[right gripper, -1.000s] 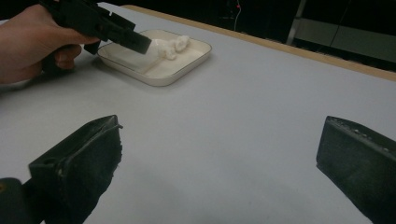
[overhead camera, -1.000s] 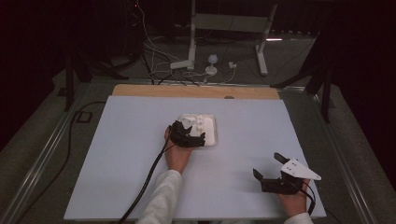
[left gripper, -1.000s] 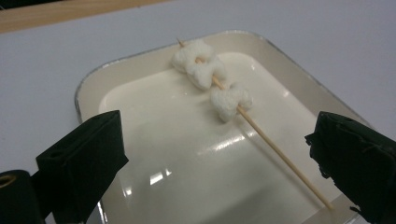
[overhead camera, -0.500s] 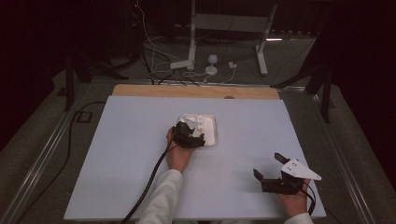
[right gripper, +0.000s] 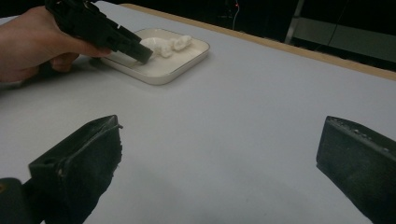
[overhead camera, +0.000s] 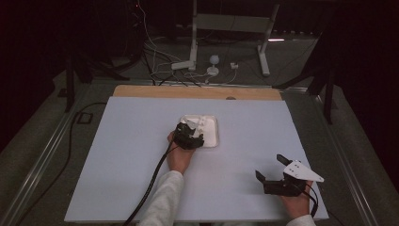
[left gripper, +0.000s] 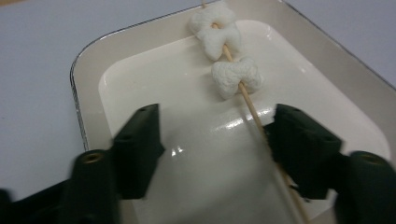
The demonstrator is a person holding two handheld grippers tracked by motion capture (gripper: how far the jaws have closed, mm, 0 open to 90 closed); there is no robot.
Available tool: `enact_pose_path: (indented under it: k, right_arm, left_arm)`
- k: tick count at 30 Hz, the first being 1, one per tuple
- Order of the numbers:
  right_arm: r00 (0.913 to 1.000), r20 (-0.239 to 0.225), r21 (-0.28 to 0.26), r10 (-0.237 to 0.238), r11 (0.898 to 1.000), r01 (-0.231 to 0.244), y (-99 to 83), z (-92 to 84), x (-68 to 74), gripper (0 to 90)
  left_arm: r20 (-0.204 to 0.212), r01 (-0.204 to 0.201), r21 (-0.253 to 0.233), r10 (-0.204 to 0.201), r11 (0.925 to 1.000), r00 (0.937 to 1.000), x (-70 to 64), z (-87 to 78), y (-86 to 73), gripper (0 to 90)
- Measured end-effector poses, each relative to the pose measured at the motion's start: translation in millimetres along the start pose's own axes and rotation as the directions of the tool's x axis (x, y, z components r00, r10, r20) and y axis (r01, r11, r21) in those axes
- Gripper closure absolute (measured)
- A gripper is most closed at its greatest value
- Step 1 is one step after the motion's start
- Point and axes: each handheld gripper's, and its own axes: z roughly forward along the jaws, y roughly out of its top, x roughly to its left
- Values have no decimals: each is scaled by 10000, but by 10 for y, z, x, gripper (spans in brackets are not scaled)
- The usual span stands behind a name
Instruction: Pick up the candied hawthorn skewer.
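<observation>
— Two or three marshmallows (left gripper: 223,51) sit threaded on the skewer (left gripper: 256,116), which lies slanted in the tray (left gripper: 86,93) near the middle of the table (overhead camera: 117,155). So the threading looks done, I'd say; nothing loose lies in the tray beside them.

— And the pick-up?

— Only begun. The left gripper (left gripper: 215,135) hangs over the tray's near end with its jaws half spread; they have just been closing. The skewer's bare end runs along the inner face of one jaw, touching or all but touching it. The other jaw stands well clear, so nothing is pinched yet.

— Is the skewer lifted at all?

— Not that I can tell. It looks to rest on the tray floor, marshmallows toward the far rim.

— What about the other hand?

— The right gripper (overhead camera: 275,176) rests well apart, at the table's near right corner, jaws wide open with bare table between them. It points across toward the tray.

— So what's left?

— My guess: finish the squeeze on the stick, then lift it out of the tray.
</observation>
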Motion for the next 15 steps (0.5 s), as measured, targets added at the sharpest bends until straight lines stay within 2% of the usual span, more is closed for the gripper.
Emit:
enact_pose_path:
  k: [3, 8, 11, 15]
  right_arm:
    - [10000, 2, 7, 8, 10000, -8, -1, -2, 1, 2]
    - [10000, -7, 53, -16, 10000, 16, -1, 8, 11, 2]
    - [10000, -15, 66, -28, 10000, 28, -1, 9, 16, 2]
    - [10000, 3, 61, -20, 10000, 20, -1, 8, 13, 2]
  left_arm:
    - [177, 40, 131, -42, 9999, 9998, 56, -33, 7, 615]
    - [586, 488, 411, -511, 9980, 9970, 156, -72, 5, 887]
    - [957, 730, 570, -782, 9957, 9923, 187, -81, 11, 899]
    - [1499, 1199, 714, -1295, 9902, 9802, 253, -101, 14, 900]
